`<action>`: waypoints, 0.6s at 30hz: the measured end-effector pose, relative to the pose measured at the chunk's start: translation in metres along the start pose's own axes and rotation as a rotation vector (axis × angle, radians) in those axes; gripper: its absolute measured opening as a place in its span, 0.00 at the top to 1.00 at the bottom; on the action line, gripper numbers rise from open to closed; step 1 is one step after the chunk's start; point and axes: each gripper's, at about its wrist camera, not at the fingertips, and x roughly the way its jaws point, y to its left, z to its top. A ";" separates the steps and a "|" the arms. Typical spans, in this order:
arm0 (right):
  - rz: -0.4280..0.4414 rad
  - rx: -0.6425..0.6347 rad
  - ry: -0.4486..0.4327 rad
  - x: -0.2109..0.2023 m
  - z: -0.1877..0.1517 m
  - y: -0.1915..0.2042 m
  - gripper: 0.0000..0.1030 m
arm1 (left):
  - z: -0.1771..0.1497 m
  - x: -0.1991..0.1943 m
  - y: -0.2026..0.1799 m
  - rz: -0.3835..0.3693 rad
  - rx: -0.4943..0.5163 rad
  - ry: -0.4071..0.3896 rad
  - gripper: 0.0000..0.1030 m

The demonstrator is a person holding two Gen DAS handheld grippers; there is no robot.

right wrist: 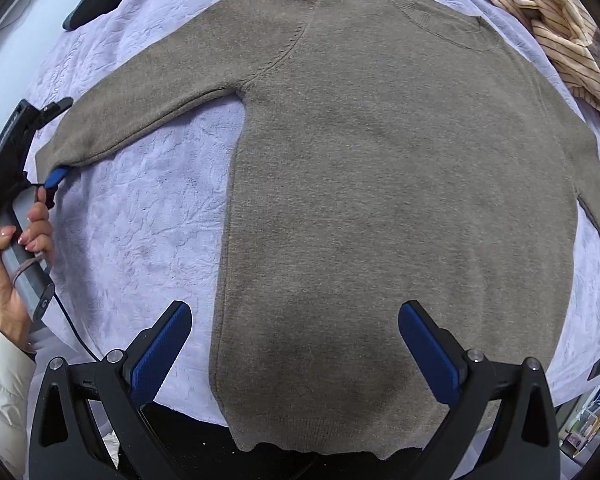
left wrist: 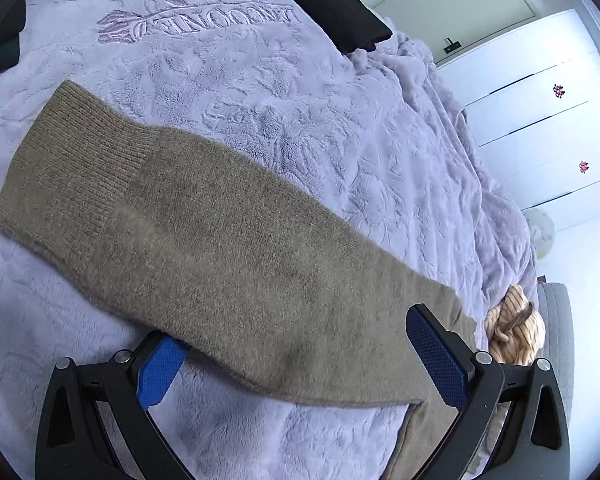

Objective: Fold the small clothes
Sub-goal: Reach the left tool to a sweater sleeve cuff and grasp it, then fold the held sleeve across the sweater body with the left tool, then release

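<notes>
An olive-brown knit sweater (right wrist: 380, 168) lies flat on a lavender plush blanket (right wrist: 140, 224), hem toward me, collar far. Its left sleeve (left wrist: 204, 232) stretches out sideways, ribbed cuff at the far end. My left gripper (left wrist: 296, 360) is open, its blue pads on either side of the sleeve close to the camera; one pad lies partly under the sleeve edge. It also shows in the right wrist view (right wrist: 54, 178) at the sleeve's end, held by a hand. My right gripper (right wrist: 296, 356) is open and empty, hovering over the sweater's lower body near the hem.
A striped beige garment (right wrist: 556, 36) lies bunched at the far right of the blanket, also in the left wrist view (left wrist: 512, 328). A dark folded garment (left wrist: 332, 12) lies at the blanket's far edge. White drawers (left wrist: 540, 120) stand beyond the bed.
</notes>
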 end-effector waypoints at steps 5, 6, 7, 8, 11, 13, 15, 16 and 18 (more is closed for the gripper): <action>0.020 -0.012 0.001 0.004 0.000 -0.001 0.00 | 0.001 0.016 0.006 0.104 -0.058 0.004 0.58; 0.021 -0.016 -0.001 0.004 0.000 -0.003 0.00 | 0.002 0.016 0.006 0.108 -0.057 -0.005 0.66; 0.021 -0.019 -0.004 0.006 0.001 -0.005 0.00 | 0.002 0.015 0.005 0.107 -0.052 -0.009 0.78; 0.021 -0.021 -0.005 0.006 0.001 -0.009 0.00 | 0.002 0.013 0.003 0.104 -0.044 -0.014 0.80; 0.041 -0.014 -0.007 0.005 0.000 -0.021 0.00 | 0.001 0.002 -0.017 0.116 0.023 -0.059 0.80; 0.062 -0.010 -0.009 0.004 0.000 -0.031 0.00 | -0.002 -0.006 -0.042 0.116 0.093 -0.088 0.80; 0.075 -0.009 -0.016 0.002 -0.001 -0.042 0.00 | -0.010 -0.012 -0.073 0.094 0.164 -0.104 0.80; 0.080 -0.007 -0.018 0.001 -0.001 -0.048 0.00 | -0.013 -0.013 -0.088 0.080 0.193 -0.108 0.80; 0.090 0.010 -0.036 0.000 -0.002 -0.063 0.00 | -0.024 -0.015 -0.122 0.040 0.251 -0.112 0.80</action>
